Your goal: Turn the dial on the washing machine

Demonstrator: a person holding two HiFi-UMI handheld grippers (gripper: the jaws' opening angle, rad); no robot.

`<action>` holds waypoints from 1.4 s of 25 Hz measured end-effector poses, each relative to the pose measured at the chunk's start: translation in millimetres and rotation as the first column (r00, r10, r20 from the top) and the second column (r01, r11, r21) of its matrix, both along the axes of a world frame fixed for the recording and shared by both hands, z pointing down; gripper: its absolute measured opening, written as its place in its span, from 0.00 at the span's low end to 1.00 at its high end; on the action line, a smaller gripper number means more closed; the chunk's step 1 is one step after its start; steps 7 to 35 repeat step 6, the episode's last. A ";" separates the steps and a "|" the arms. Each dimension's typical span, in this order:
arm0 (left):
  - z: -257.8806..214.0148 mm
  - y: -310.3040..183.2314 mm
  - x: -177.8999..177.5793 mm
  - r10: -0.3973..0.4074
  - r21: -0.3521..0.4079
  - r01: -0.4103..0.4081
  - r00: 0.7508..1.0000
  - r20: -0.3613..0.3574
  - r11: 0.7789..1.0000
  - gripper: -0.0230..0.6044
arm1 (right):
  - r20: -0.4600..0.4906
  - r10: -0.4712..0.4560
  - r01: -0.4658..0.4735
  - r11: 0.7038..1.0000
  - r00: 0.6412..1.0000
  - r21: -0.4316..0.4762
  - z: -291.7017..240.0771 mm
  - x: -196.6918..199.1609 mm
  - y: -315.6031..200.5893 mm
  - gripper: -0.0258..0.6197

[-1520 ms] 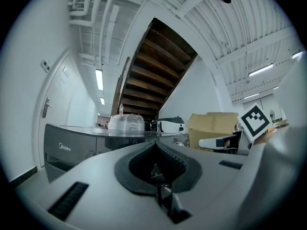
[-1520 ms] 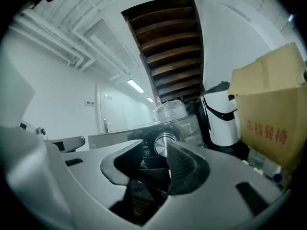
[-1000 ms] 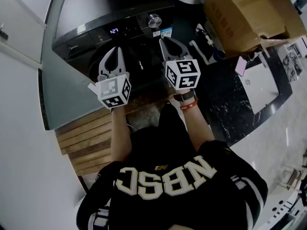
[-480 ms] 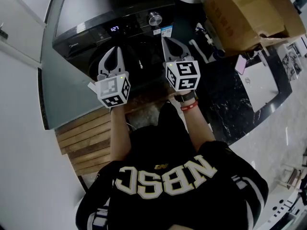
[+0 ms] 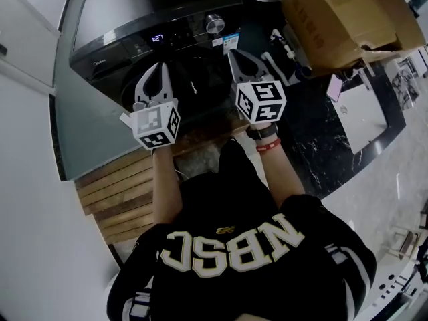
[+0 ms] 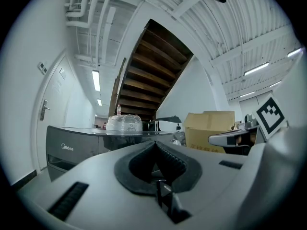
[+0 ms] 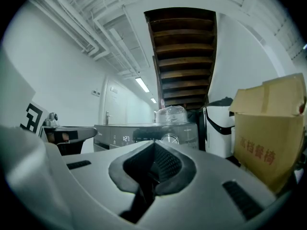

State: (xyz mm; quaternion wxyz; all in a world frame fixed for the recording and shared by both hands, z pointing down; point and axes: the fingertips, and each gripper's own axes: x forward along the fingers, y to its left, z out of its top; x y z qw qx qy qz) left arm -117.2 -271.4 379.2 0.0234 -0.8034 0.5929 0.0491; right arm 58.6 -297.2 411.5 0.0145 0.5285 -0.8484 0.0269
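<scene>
White walls, ceiling pipes and the underside of a dark wooden staircase [image 7: 184, 51] formed the backdrop beyond both grippers. Ahead of them stood the dark grey front-loading washing machine [image 5: 134, 19], its small blue lit display [image 5: 158, 39] on the control panel.

The washing machine's round silver dial [image 5: 215, 24] sat on that panel, to the right of the display. It lay ahead of the right gripper [image 5: 234, 52] and clearly apart from its tip. In the right gripper view the dial appeared just above the joined jaw tips, a little to their right. The right gripper's jaws were closed together with nothing between them, and it was held level, pointing at the panel.

The left gripper [image 5: 158, 65] was beside it, facing the machine's front left of the display. Its jaws were likewise pressed tip to tip and empty, as the left gripper view showed.

To the right of the right gripper stood a large brown cardboard box [image 5: 341, 19], with a slab of black marbled stone [image 5: 321, 146] below it. Behind and left of the left gripper lay a platform of light wooden slats [image 5: 114, 192]. A clear plastic-wrapped bundle [image 7: 170, 115] rested on the machine's top, beyond the right gripper's tips. The person wore a black jersey [image 5: 234, 246] and a red wristband [image 5: 267, 146] behind the right gripper.
</scene>
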 end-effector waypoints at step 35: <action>-1.7 -9.5 -13.7 -0.009 0.004 0.009 1.000 0.004 1.000 0.06 | -0.079 -0.089 0.088 0.996 0.993 -0.017 5.9 -12.6 -12.1 0.05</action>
